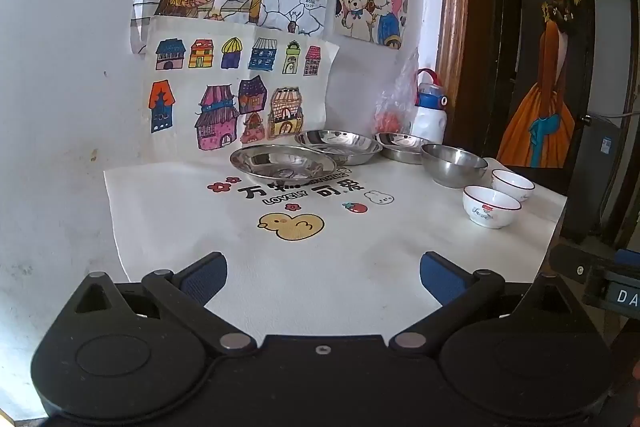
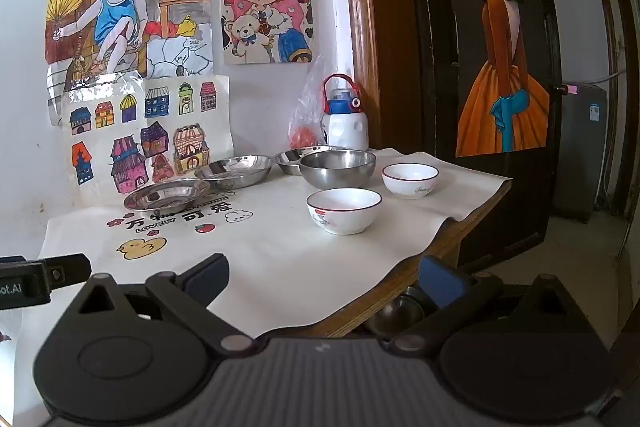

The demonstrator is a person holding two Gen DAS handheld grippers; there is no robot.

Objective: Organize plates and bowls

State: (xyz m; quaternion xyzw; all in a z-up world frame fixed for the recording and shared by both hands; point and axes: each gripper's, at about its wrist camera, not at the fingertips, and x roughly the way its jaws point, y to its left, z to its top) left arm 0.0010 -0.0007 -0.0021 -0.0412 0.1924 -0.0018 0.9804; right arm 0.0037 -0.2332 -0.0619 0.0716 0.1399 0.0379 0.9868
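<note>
Three shallow steel plates stand in a row near the wall: the nearest plate, a middle plate and a far plate. A steel bowl sits to their right. Two white china bowls with red rims stand nearer the table's right edge, the front bowl and the back bowl. My left gripper is open over the white cloth, holding nothing. My right gripper is open above the table's front right edge, also holding nothing.
A white printed cloth covers the wooden table. A white and blue bottle and a plastic bag stand at the back by the wall. Drawings hang on the wall. A dark door is to the right.
</note>
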